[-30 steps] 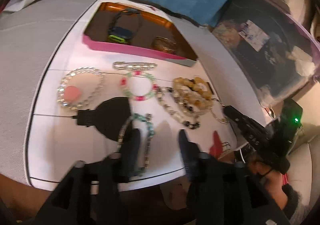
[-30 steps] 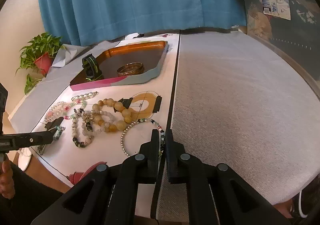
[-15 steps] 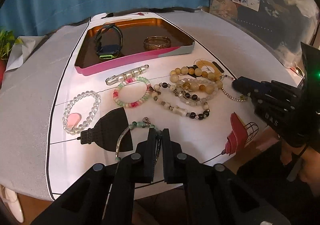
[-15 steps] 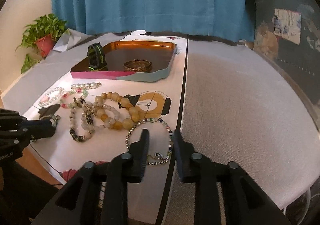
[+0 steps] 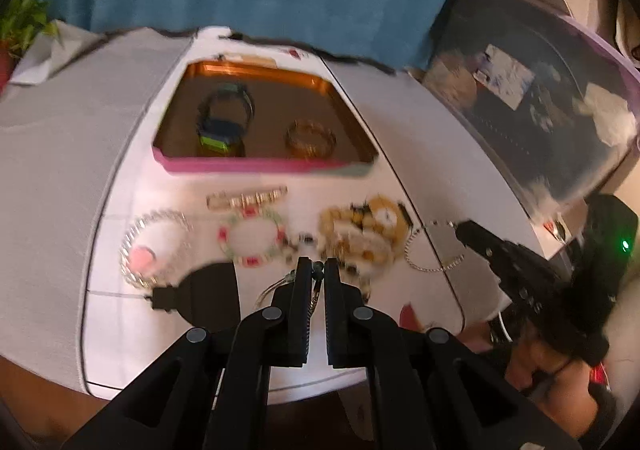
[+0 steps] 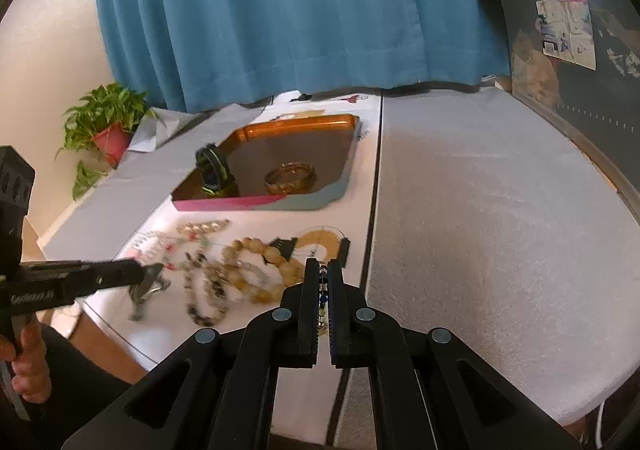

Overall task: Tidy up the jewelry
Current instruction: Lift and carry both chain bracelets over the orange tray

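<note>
1. Beaded and thin, the green-bead bracelet (image 5: 316, 270) is pinched between the clenched fingers of the left gripper (image 5: 316, 264), most of it dangling loose below the tips, on the near side of the tray (image 5: 264, 167).
2. Likewise the right gripper (image 6: 324, 266) is clamped on the silver chain bracelet (image 6: 323, 292), whose coloured beads show in the narrow gap; it sits nearer than the tray and toward its right corner.
3. Risk — both holds are on a few small beads only. A quick swing toward the tray could let a strand slip out, or a hanging loop could snag the amber bead necklace (image 6: 260, 270) lying between the grippers and the tray and drag it along.
4. Both views are smeared by motion, so whether either bracelet has fully cleared the white mat (image 5: 168, 346) is hard to judge.
5. Already inside the tray lie a dark watch (image 5: 224, 118) and a gold bangle (image 5: 311, 137) — a careless drop could tangle with them.
6. Pose: each gripper points forward and slightly downward at the tray, the left one reaching in from the tray's left, the right from its right, their tips well apart.
</note>
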Demonstrator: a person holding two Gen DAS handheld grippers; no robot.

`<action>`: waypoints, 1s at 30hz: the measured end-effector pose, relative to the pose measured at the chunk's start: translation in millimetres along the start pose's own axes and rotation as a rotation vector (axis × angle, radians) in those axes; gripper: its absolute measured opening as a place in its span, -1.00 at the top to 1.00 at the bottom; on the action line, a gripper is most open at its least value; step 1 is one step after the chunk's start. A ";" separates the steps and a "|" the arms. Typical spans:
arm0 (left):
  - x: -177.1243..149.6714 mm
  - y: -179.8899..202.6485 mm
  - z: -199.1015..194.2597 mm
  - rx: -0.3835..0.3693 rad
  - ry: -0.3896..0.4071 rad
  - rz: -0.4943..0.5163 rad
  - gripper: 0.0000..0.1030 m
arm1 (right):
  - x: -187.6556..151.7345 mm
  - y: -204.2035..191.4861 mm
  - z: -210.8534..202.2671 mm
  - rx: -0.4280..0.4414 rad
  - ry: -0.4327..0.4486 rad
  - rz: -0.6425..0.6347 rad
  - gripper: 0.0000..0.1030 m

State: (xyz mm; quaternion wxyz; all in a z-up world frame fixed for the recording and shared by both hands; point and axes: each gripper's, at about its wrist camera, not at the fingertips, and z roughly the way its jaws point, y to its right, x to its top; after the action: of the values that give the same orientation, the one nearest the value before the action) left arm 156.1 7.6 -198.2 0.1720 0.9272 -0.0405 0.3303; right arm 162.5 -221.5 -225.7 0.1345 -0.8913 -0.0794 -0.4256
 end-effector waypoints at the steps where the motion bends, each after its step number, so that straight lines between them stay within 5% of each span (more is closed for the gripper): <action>1: 4.5 2.8 -1.1 0.024 0.001 0.006 0.93 | 2.1 -1.0 -3.4 -0.001 0.005 -0.002 0.93; 12: 36.7 7.6 -19.1 0.101 0.053 0.017 0.93 | 39.2 -23.5 -34.3 0.013 0.020 -0.093 0.93; 30: 108.2 23.5 -14.2 -0.034 0.163 0.059 0.93 | 118.5 -56.3 -22.1 0.075 0.116 -0.167 0.93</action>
State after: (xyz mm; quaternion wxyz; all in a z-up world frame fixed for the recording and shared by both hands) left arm 227.4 -5.4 -113.3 0.1805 0.8926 -0.0589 0.4090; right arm 205.9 -171.5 -110.3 0.1361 -0.8499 -0.1615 -0.4828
